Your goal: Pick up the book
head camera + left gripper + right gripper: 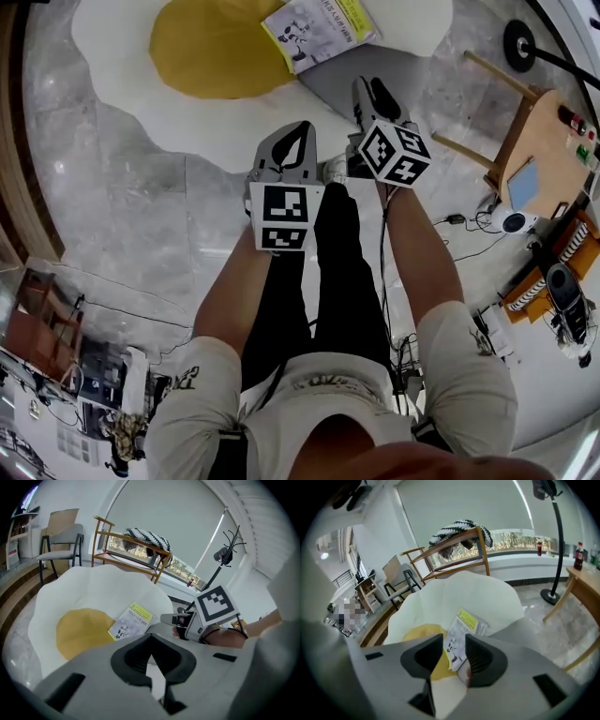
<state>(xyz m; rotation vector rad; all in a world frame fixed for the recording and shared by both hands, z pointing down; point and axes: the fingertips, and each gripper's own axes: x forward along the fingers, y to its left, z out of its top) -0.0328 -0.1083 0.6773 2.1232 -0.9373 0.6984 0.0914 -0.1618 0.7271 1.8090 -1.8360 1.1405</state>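
Observation:
The book (319, 33), a thin white booklet with a yellow strip on its cover, lies flat on a white fried-egg-shaped rug (122, 66), at the right edge of the yellow yolk (211, 47). Both grippers hang over the marble floor short of the rug, touching nothing. My left gripper (296, 131) is shut and empty, its dark pads meeting in the left gripper view (150, 641). My right gripper (370, 91) is open and empty. In the right gripper view (453, 653) the book (464, 632) shows far off through the gap. The book (131, 620) lies ahead in the left gripper view.
A wooden stool (534, 131) and a black lamp base (518, 42) stand right of the rug. A wooden rack with a striped throw (140, 538) and a grey chair (61, 543) stand behind it. Cables (464, 225) lie on the floor. The person's legs (337, 272) are below the grippers.

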